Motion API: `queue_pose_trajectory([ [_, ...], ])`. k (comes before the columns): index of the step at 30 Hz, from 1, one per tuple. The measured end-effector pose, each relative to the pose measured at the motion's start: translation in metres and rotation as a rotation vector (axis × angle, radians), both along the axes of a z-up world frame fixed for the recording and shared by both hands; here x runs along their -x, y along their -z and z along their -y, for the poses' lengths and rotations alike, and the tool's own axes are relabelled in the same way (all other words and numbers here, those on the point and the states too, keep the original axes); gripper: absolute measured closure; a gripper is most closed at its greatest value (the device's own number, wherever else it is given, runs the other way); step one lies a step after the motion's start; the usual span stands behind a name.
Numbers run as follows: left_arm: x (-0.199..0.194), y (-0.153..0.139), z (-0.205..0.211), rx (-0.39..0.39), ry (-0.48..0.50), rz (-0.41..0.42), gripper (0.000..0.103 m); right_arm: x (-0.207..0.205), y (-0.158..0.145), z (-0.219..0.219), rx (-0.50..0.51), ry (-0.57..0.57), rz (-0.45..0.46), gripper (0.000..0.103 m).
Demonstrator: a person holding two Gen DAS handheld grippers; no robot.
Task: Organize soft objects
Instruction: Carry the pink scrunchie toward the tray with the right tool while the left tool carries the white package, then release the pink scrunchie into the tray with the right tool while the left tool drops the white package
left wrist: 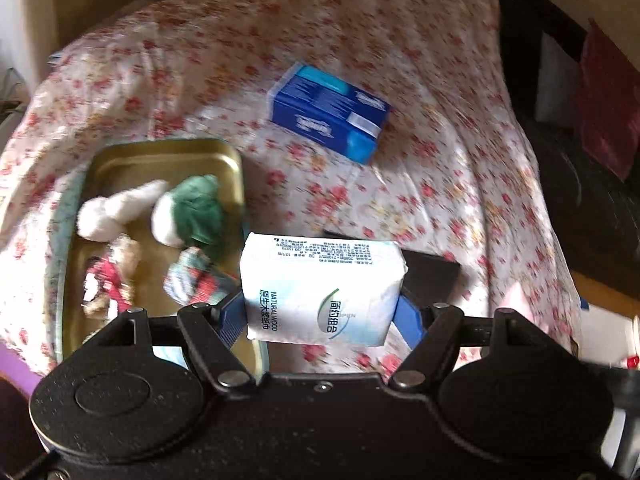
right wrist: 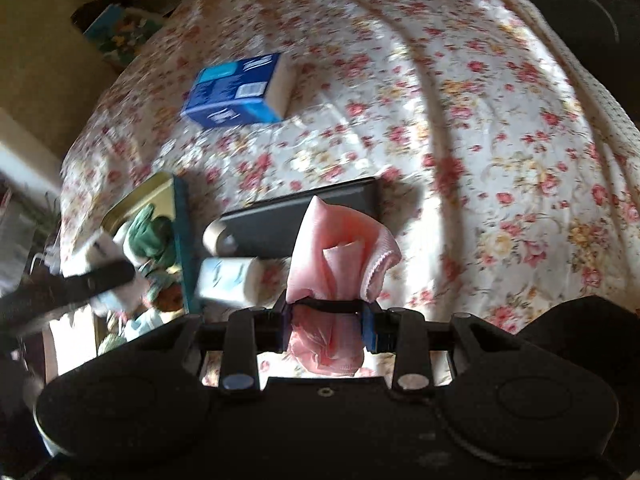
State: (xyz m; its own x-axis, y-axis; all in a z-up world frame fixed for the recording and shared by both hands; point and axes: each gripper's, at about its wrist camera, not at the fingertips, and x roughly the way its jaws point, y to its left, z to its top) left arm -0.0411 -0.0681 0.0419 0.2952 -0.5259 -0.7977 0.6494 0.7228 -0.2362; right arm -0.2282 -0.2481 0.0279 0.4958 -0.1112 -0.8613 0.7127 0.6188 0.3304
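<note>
Above the flowered bedspread (left wrist: pixel 400 60), my left tongs (left wrist: pixel 320 316) stand about half open, blue pads pressed on both ends of a white tissue pack (left wrist: pixel 320 288), which I hold clear of the bed. My right tongs (right wrist: pixel 328 320) are closed as far as they go, pinching a bunched pink cloth (right wrist: pixel 340 248). Below left sits a gold tin tray (left wrist: pixel 168 156) holding small plush toys (left wrist: pixel 188 212). A blue tissue box (left wrist: pixel 332 116) lies farther up the bed, well apart.
</note>
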Motion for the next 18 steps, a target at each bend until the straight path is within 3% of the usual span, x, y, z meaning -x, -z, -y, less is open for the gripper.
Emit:
queue_pose_trajectory([
  [12, -0.075, -0.009, -0.05, -0.028, -0.254, 0.112, 0.034, -0.054, -0.009, -0.03, -0.021, -0.183, 0.054, 0.07],
  [18, -0.1, 0.003, -0.049, -0.045, -0.306, 0.073, 0.034, -0.097, -0.014, -0.047, -0.038, -0.281, 0.084, 0.07],
])
